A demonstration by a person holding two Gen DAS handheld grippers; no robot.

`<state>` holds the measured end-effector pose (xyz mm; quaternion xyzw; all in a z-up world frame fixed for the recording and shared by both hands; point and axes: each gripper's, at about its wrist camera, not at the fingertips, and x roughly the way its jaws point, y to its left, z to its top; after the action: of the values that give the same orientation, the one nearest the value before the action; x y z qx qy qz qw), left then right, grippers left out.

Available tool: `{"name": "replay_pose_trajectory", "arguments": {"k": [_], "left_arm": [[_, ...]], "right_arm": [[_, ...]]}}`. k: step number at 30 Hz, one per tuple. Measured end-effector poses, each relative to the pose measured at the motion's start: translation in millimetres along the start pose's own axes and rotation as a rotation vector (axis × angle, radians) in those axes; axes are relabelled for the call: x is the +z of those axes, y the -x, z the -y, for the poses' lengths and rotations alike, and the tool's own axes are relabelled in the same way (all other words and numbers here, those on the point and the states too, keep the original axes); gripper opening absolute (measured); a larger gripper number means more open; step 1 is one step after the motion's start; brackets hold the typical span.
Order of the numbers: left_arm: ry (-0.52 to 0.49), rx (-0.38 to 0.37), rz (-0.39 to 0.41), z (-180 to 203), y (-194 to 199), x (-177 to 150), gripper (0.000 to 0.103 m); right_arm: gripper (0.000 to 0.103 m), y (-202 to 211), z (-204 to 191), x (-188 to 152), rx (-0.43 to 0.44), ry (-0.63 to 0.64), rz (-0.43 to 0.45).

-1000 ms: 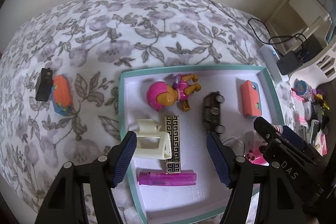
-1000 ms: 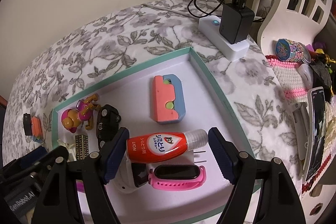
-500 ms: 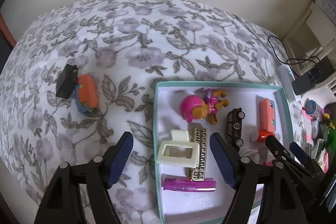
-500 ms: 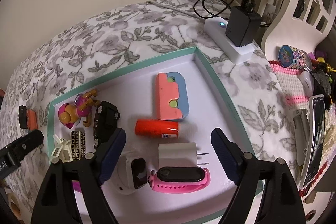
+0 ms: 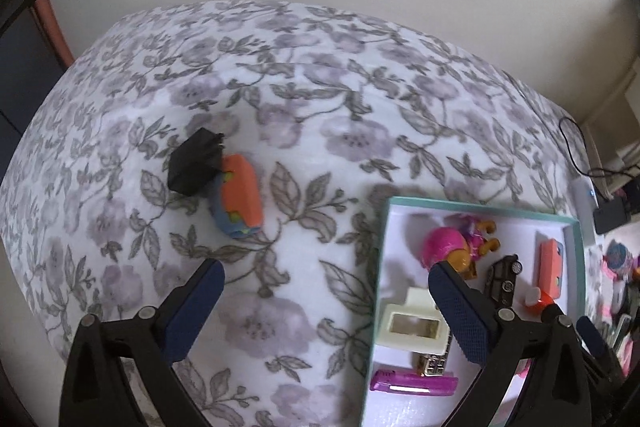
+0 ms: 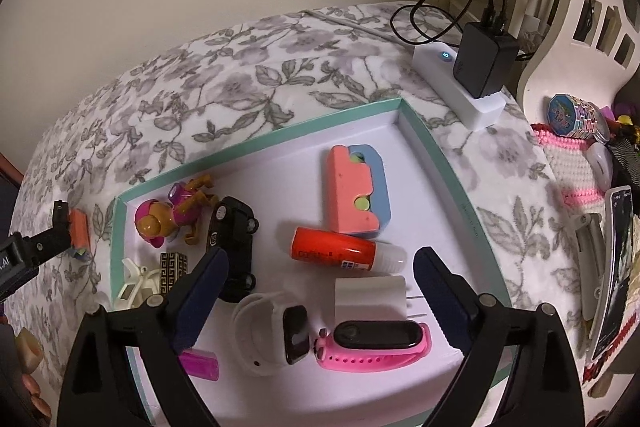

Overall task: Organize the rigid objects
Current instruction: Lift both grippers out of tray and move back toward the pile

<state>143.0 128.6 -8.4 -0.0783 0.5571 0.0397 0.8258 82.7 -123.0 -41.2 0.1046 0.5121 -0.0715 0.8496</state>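
Left wrist view: left gripper's right finger (image 5: 456, 311) covers part of the toy figure (image 5: 448, 247) and the cream clip (image 5: 412, 327); tray (image 5: 384, 267) cut off at the bottom edge. Right wrist view: purple lighter (image 6: 200, 363) mostly behind the right gripper's left finger (image 6: 200, 291); orange tube (image 6: 332, 247) label too blurred to read; phone (image 6: 616, 267) partly cut off.

Home bedroom: floral bedspread (image 5: 304, 115) against plain wall, white carved headboard (image 6: 580, 27) at right, charger on power strip (image 6: 460, 83).
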Motion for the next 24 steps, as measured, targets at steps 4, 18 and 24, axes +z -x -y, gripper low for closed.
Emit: {"name": "replay_pose_trajectory", "arguments": {"k": [4, 18, 24], "left_arm": [[0.034, -0.009, -0.003, -10, 0, 4, 0.103], [0.241, -0.004, 0.049, -97, 17, 24, 0.103], [0.315, -0.004, 0.079, -140, 20, 31, 0.103]], "right_arm": [[0.094, 1, -8, -1, 0.003, 0.019, 0.003], [0.094, 10, -69, -9, 0.071, 0.155, 0.033], [0.094, 9, -99, -8, 0.093, 0.172, 0.030]]}}
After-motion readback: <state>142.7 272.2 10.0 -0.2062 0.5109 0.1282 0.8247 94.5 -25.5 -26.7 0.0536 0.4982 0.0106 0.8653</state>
